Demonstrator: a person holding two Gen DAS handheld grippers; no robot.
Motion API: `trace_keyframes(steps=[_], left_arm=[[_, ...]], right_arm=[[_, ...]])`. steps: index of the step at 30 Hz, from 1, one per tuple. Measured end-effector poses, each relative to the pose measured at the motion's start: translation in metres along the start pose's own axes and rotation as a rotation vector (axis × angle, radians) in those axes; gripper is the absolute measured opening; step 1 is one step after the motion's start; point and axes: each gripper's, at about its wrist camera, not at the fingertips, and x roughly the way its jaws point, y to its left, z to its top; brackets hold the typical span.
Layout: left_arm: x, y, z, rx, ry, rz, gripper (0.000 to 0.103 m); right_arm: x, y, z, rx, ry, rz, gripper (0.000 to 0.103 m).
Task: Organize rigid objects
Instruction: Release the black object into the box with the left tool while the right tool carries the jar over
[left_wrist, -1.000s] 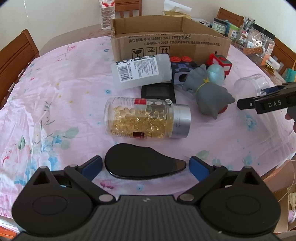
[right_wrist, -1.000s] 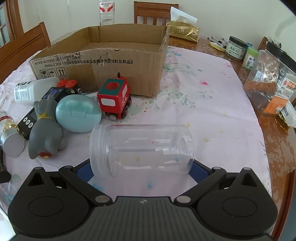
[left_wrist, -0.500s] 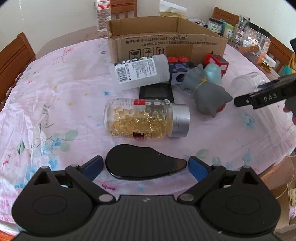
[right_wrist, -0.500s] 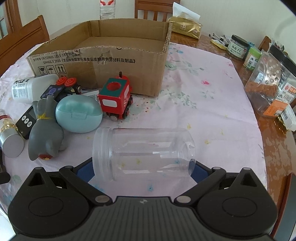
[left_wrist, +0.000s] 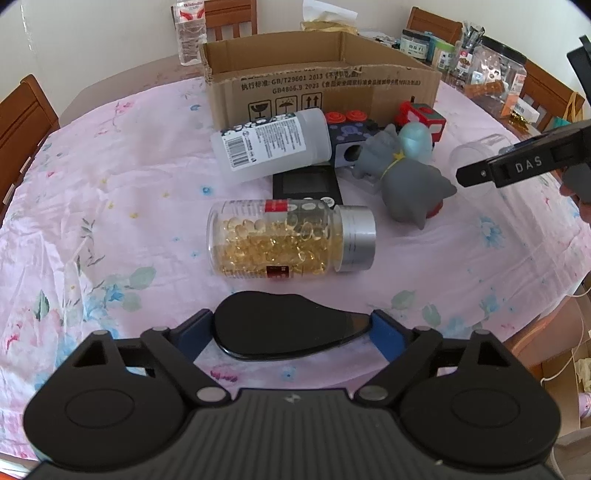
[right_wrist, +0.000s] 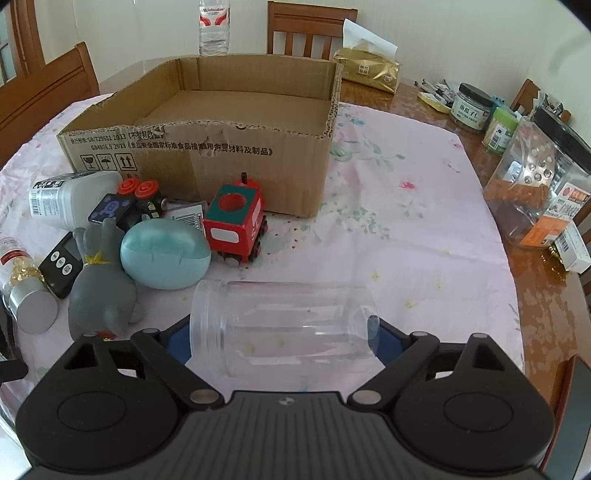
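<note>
My left gripper is shut on a flat black teardrop-shaped object and holds it above the pink floral cloth. My right gripper is shut on a clear plastic jar lying sideways, lifted above the cloth; the jar also shows in the left wrist view. An open cardboard box stands behind, empty inside. In front of it lie a capsule bottle, a white bottle, a grey animal toy, a teal case and a red toy train.
A black remote-like device and a dark block with red knobs lie among the pile. Jars and packets crowd the bare table at the right. Wooden chairs surround the table. A water bottle stands behind the box.
Both grippers have risen with their objects. The right view now looks down into the box, and the jar is higher above the cloth.
</note>
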Motion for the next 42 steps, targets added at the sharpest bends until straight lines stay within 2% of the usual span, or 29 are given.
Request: trace_keyframes(steps=[6,11,15,19,25,30,34,37,40,42], left_arm=[[-0.010,0.008,0.007,-0.023,0.028,-0.005,0.090],[-0.035,0.018,0.030,-0.038,0.012,-0.023,0.090],[-0.054,0.022,0.065,-0.016,-0.043,-0.008,0.090],[-0.055,0.025,0.115,0.022,-0.114,0.001,0.090],[-0.033,0.026,0.188,0.068,-0.175,-0.022,0.090],[0.008,0.023,0.238,0.102,-0.175,-0.021,0.090],[0.041,0.027,0.262,0.098,-0.152,-0.012,0.090],[0.059,0.033,0.276,0.081,-0.174,0.002,0.090],[0.070,0.042,0.284,0.023,-0.195,0.010,0.099],[0.072,0.048,0.286,0.009,-0.195,0.021,0.099]], right_arm=[[-0.006,0.000,0.004,0.003,0.008,0.011,0.095],[-0.023,0.002,0.012,-0.028,-0.003,0.017,0.095],[-0.046,0.002,0.027,-0.059,-0.054,0.042,0.095],[-0.061,0.001,0.050,-0.061,-0.110,0.069,0.095],[-0.061,-0.003,0.089,-0.035,-0.158,0.106,0.095],[-0.049,-0.005,0.117,-0.023,-0.170,0.107,0.095],[-0.037,-0.007,0.133,-0.021,-0.158,0.095,0.095],[-0.029,-0.009,0.142,-0.015,-0.147,0.084,0.095],[-0.020,-0.010,0.150,-0.010,-0.134,0.079,0.095],[-0.014,-0.009,0.158,-0.014,-0.127,0.075,0.095]])
